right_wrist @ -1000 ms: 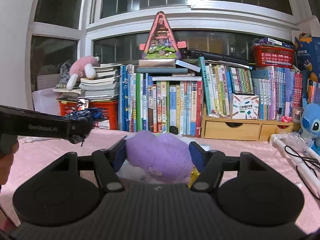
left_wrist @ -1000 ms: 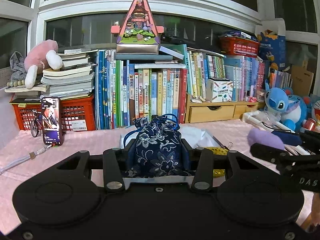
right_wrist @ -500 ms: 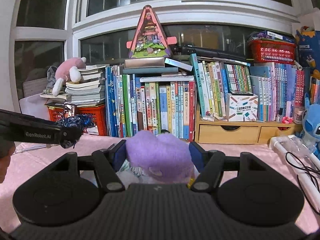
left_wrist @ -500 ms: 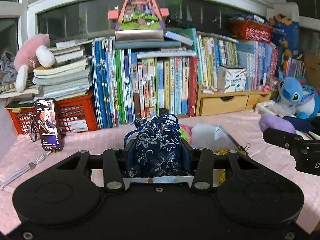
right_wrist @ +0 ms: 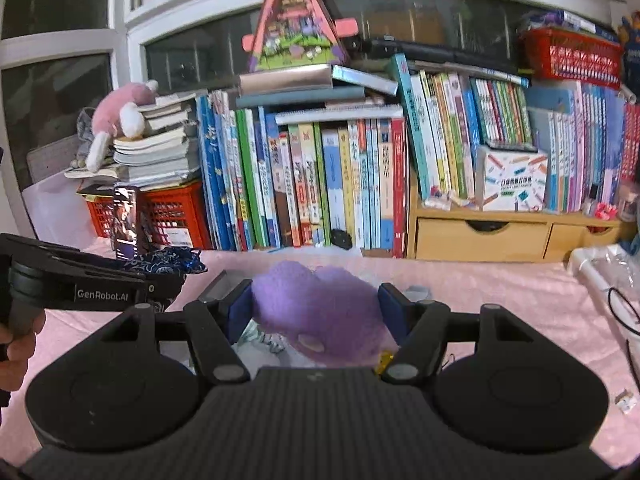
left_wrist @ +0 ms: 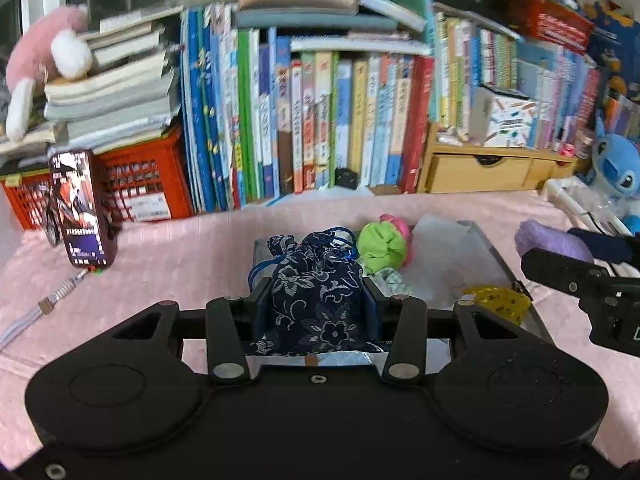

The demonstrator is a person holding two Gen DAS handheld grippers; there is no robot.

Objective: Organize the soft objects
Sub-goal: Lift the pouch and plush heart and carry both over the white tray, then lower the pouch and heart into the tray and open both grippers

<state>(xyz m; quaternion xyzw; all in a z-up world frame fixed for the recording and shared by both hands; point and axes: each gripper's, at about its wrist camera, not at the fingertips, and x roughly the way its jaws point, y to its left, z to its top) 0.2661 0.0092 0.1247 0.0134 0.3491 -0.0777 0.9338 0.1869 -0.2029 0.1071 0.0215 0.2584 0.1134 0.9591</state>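
We go from left to right. Our left gripper is closed on a dark blue pouch with a flower pattern; the pads press it on both sides, and its drawstring top stands up at 12 o'clock from the jaws. Under it and ahead lies a clear tray on the pink cloth, with a green soft toy inside at about 1 o'clock from the pouch. Our right gripper is closed on a purple plush, which fills the space between the jaws and hangs a little below them.

We judge that both things are on the way to the tray. To do this well, we should hold each one low over a free part of the tray before we open the jaws, so that neither lands on the green toy or on the rim.
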